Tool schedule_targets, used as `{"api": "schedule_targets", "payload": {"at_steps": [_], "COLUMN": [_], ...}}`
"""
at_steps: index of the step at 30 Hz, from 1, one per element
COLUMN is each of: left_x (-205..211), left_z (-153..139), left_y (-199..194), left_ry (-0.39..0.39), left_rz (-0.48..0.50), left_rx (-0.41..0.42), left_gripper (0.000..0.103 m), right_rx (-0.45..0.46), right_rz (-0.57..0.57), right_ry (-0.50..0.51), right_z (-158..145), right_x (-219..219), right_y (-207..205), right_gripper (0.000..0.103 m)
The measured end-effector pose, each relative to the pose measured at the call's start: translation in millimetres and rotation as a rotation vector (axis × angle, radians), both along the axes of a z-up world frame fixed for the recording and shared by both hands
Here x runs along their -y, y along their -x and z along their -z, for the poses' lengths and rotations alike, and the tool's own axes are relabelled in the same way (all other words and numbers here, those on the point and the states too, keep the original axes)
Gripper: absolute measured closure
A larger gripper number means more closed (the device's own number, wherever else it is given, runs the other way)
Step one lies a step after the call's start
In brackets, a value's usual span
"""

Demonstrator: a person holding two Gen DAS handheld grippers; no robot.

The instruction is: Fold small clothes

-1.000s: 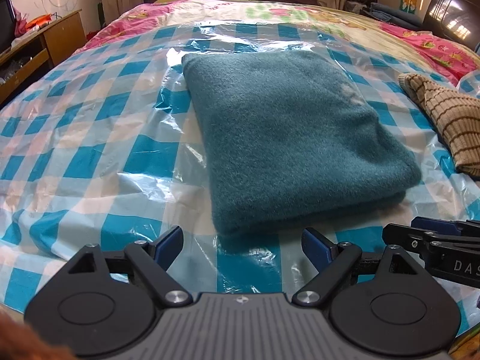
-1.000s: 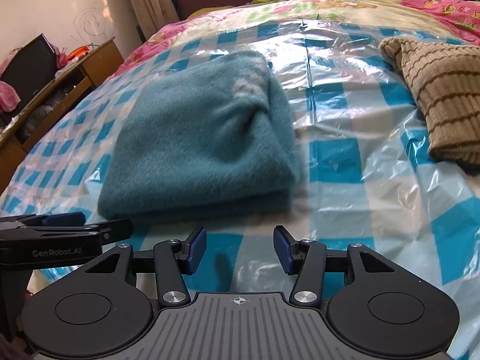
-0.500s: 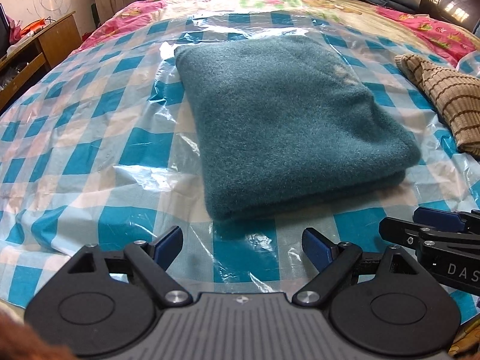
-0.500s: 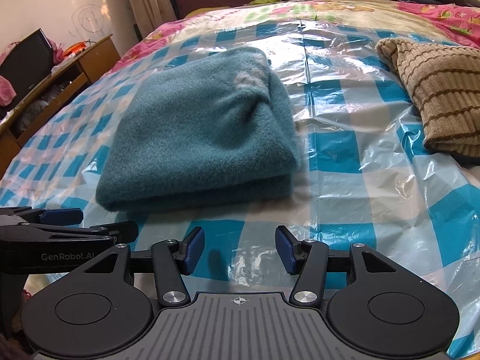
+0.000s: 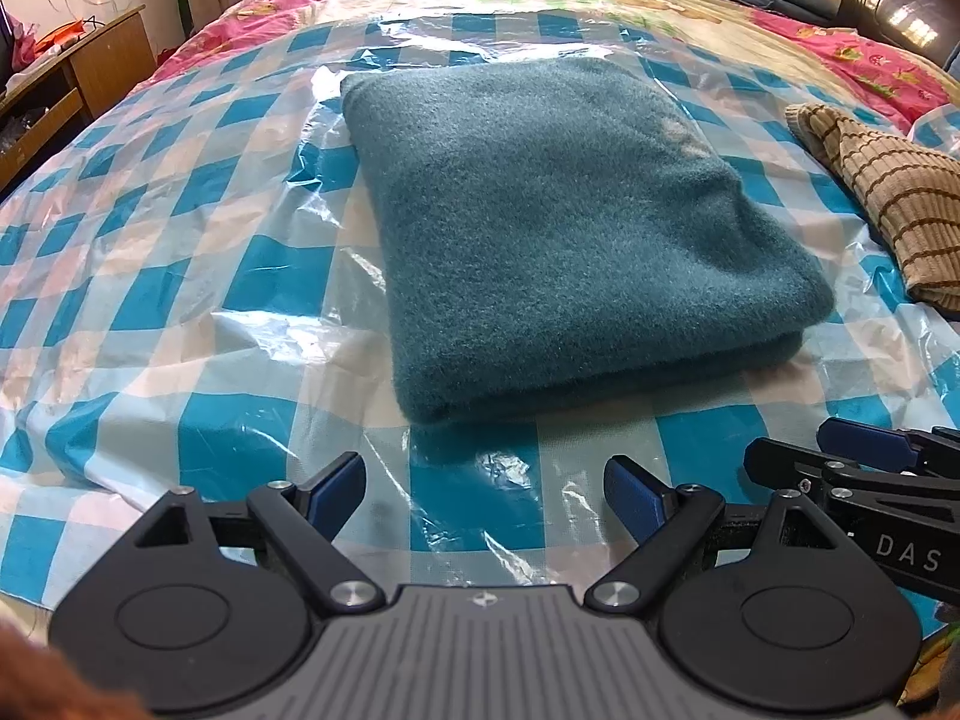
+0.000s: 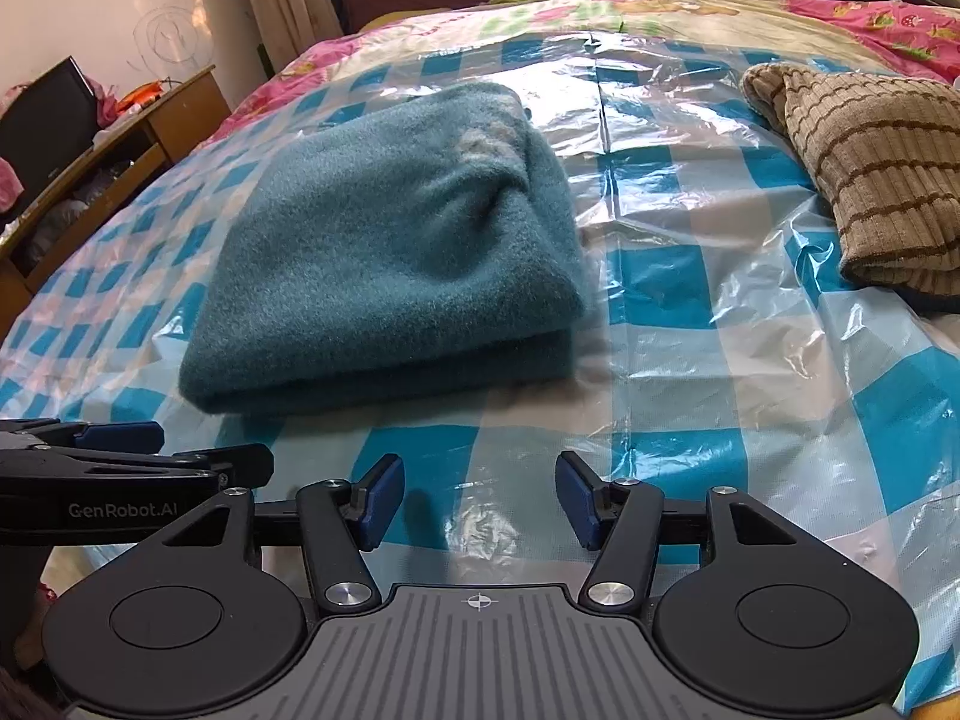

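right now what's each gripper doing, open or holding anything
left gripper: open, holding nothing, short of the folded teal garment.
right gripper: open, holding nothing.

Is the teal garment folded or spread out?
Folded: the teal garment lies as a compact rectangle with stacked layers visible along its near edge.

Your striped brown garment (image 6: 870, 180) runs off the right edge (both views), and its far side stays hidden.

Black hand-held gripper (image 5: 483, 489), blue pads (image 5: 336, 489).
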State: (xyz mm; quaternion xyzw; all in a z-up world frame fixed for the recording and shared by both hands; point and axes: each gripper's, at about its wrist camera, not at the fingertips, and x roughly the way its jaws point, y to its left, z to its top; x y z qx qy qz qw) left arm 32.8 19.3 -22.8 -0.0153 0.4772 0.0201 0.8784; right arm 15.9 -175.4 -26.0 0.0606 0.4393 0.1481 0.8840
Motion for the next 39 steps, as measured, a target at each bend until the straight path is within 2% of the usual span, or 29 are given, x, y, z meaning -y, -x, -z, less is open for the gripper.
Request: {"api": "schedule_targets", "payload": {"at_steps": [39], "left_x": [8.7], "left_z": [0.6], "left_y": [4.0], "left_ry": [-0.02], "left_rz": [0.02], "left_rx": [-0.005], "left_gripper": [0.012], "right_rx": [0.002], "right_rz": [-0.009], "right_ry": [0.0], "right_z": [1.3], "right_x": [-0.2], "right_y": [2.6], "right_gripper": [0.044]}}
